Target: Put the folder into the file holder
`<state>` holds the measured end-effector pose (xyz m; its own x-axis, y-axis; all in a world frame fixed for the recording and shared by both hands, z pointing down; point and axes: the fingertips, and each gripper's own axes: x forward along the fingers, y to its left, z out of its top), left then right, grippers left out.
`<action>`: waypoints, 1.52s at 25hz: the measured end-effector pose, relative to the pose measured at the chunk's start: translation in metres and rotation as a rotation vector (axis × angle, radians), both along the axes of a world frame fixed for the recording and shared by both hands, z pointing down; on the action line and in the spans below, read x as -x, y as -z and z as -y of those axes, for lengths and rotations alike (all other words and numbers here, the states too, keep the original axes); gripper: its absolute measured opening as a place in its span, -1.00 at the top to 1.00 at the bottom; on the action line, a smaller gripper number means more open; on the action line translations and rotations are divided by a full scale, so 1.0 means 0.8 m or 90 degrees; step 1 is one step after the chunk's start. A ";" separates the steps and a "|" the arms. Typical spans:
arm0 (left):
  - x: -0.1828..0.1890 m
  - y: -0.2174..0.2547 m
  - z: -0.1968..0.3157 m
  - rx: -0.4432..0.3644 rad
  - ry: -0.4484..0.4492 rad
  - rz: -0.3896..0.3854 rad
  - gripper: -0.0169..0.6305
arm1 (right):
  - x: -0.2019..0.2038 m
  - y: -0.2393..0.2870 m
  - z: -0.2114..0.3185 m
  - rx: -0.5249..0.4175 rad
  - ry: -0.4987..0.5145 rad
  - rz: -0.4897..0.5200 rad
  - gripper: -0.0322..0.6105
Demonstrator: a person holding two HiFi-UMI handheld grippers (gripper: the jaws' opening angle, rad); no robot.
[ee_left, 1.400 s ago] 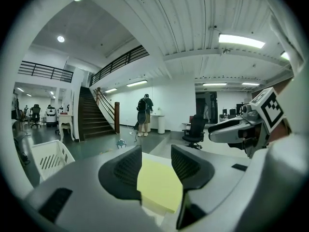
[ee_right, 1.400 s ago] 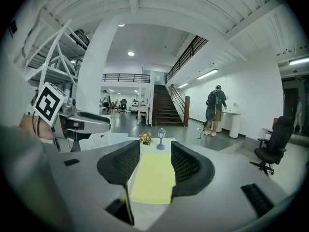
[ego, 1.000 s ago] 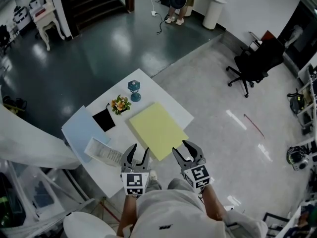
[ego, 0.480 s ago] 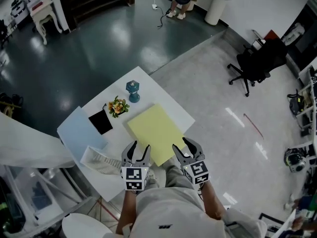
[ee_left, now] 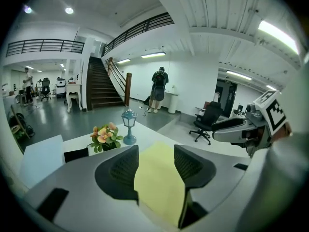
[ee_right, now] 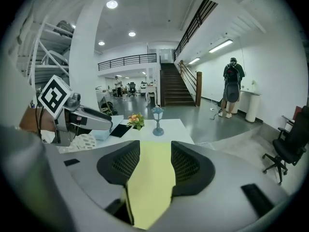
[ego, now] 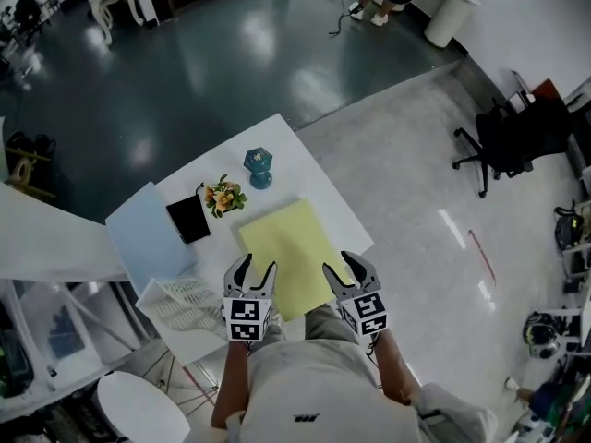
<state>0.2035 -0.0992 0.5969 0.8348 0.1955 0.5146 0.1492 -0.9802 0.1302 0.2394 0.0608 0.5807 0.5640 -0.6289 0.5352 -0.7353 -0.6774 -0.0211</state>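
The white table [ego: 295, 164] carries everything, and the biggest thing on it is the yellow folder [ego: 291, 257]. It lies flat against the table's near edge, with its near corner at or just past that edge, in front of the person. A pale blue folder [ego: 143, 238] lies flat at the table's left edge, well apart from the yellow one. The white mesh file holder [ego: 185, 303] sits at the near left corner, apparently tipped on its side, and nothing can be seen in it. The left gripper [ego: 253, 270] hovers over the yellow folder's near left part, its jaws opening. Its own view shows the pads apart with the yellow sheet seen through the gap below, not pinched. The right gripper [ego: 348, 270] hovers over the near right part, its jaws likewise spread and pressing on nothing. Smaller things stand toward the table's far side: a flat black pad [ego: 187, 218], a small bunch of flowers [ego: 224, 195] just beside it, and a little teal lantern [ego: 259, 166] nearest the far corner. By my reading the task has hardly begun. The folder is ungrasped and apart from the holder, so gripping, lifting, carrying it across to the left and sliding it in all remain.
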 end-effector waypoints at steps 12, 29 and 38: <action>-0.035 -0.099 0.029 0.037 0.102 0.118 0.10 | -0.086 -0.083 0.019 0.047 0.098 0.075 0.26; -0.050 -0.200 0.052 0.138 0.159 0.213 -0.11 | -0.125 -0.186 0.050 0.110 0.176 0.172 0.24; -0.054 -0.231 0.041 0.201 0.157 0.256 -0.27 | -0.140 -0.228 0.053 0.102 0.176 0.255 0.05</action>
<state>0.2466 -0.1321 0.7818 0.6262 0.2154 0.7493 -0.2009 -0.8841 0.4220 0.3510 0.0186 0.7629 0.1185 -0.6179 0.7773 -0.8432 -0.4760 -0.2499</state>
